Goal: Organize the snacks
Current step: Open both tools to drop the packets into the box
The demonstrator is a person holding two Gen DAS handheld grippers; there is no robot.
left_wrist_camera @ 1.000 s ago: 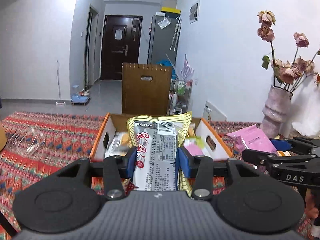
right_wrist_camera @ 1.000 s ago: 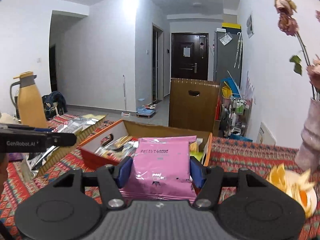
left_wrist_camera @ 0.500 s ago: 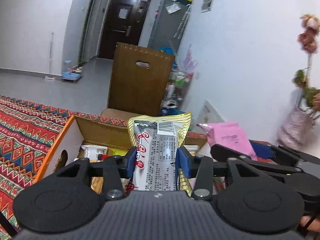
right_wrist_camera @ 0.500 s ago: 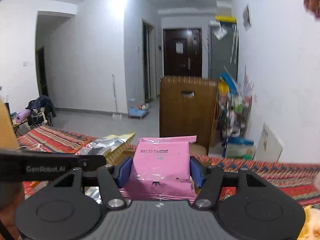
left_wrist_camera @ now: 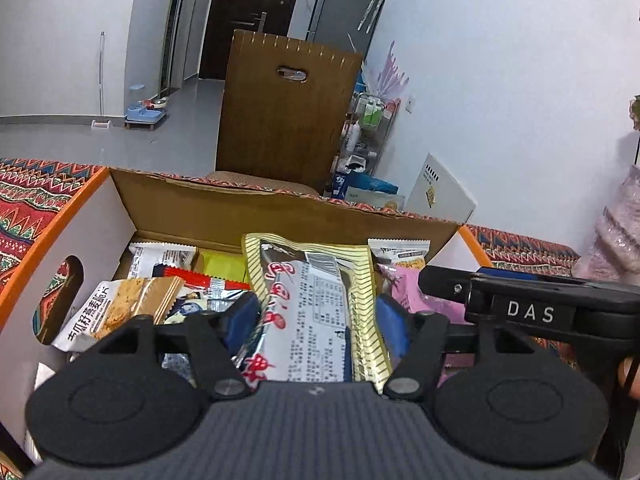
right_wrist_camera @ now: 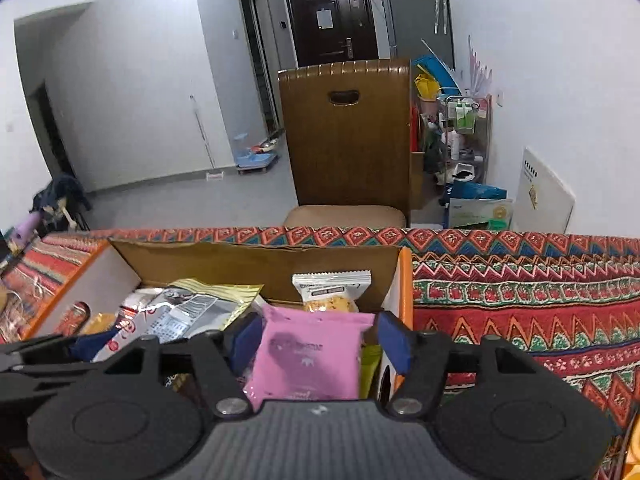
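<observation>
Patterned cloth covers the counter [right_wrist_camera: 520, 300] under the cardboard box [left_wrist_camera: 280, 208]. Left hand-held gripper [left_wrist_camera: 316, 320] has just spread its jaws, clear of the gold-edged snack pack [left_wrist_camera: 312, 304] between them. Right hand-held gripper [right_wrist_camera: 316, 344] brackets the pink pouch [right_wrist_camera: 308, 356]; contact unclear. Either pack could snag a pad on withdrawal (the box is crowded) and lift out.

Just to the right of my left gripper [left_wrist_camera: 316, 322] I read "DAS" in white on the right gripper [left_wrist_camera: 532, 312]. Print on the snack packets [left_wrist_camera: 320, 312] between my fingers stays too small to read.
</observation>
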